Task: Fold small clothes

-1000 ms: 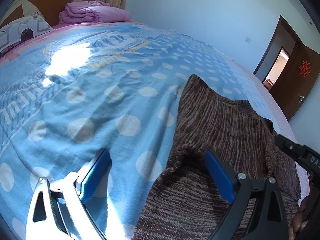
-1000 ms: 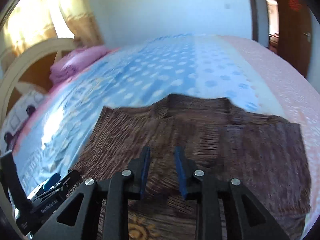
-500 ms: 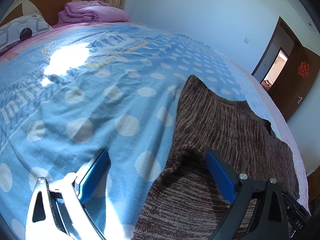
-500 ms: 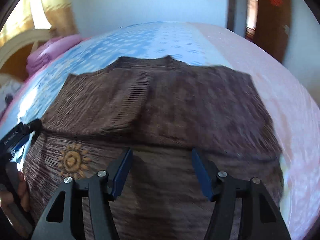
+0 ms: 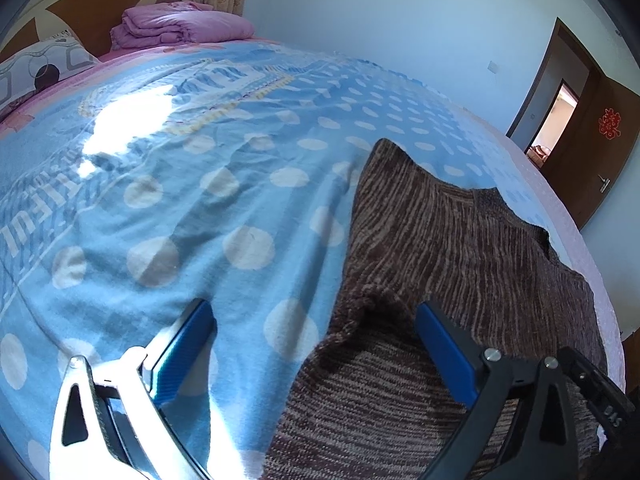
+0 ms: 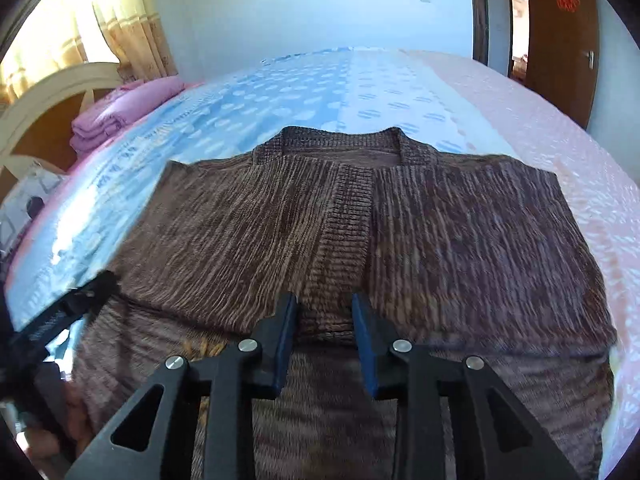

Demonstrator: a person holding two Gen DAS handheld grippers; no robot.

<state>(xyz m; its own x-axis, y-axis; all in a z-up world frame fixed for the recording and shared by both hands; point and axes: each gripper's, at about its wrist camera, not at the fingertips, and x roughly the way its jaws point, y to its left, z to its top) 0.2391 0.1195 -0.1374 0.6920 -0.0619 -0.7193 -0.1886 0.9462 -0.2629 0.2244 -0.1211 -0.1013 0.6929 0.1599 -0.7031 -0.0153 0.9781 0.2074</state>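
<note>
A brown knitted cardigan (image 6: 240, 232) lies flat on the bed, front up, its lower part folded up over itself. My right gripper (image 6: 324, 312) hovers at the fold's edge over the ribbed middle band (image 6: 348, 216). Its jaws are closing with the band between them, and no firm pinch shows. My left gripper (image 5: 312, 312) stands wide open at the cardigan's (image 5: 460, 240) left edge. One blue finger (image 5: 188, 340) is over the blanket, the other over the knit. The left gripper's black body (image 6: 72, 304) shows at the left of the right wrist view.
The cardigan rests on a blue polka-dot blanket (image 5: 200, 200). A folded pink quilt (image 5: 180, 24) and a pillow (image 5: 36, 68) lie by the headboard. Pink sheet (image 6: 540, 120) covers the bed's right side. A brown door (image 5: 592, 128) stands open beyond. A hand (image 6: 60, 420) shows at lower left.
My right gripper slid sideways across the cardigan to the middle band; its jaws spread wide and have narrowed again. The left gripper has stayed where it was, open.
</note>
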